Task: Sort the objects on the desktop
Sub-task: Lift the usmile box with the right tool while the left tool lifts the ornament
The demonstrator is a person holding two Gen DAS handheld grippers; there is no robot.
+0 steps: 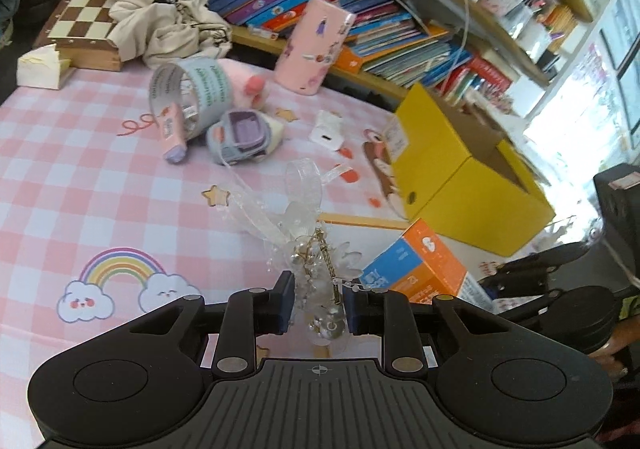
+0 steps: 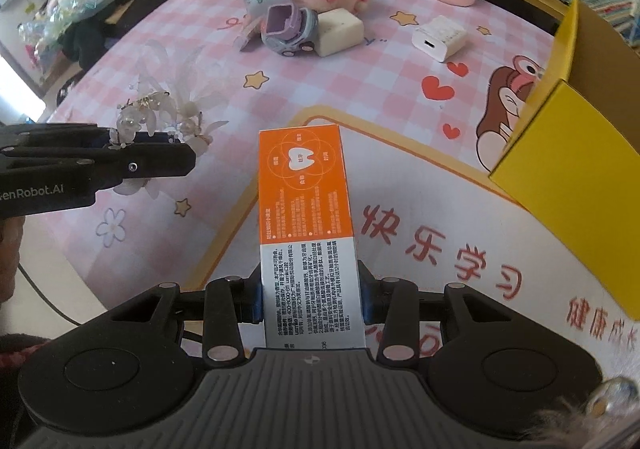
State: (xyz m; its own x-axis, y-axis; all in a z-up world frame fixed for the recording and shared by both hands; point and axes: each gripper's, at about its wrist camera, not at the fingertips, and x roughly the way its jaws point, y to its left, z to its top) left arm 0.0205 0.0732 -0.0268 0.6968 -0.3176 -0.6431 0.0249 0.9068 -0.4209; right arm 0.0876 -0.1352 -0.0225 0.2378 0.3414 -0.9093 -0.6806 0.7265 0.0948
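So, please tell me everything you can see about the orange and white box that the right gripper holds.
The box is a long, narrow carton, apparently cardboard. Its far part is orange with a white tooth emblem; its near part is white with small black print. The left wrist view also shows a blue side. The right gripper is shut on its white end, so it points forward above the mat, near the yellow box.

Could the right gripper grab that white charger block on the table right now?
Probably not yet. The right gripper is shut on the orange and white box, so its jaws are full. The way to the white charger looks clear across the table, but the box would have to go first.
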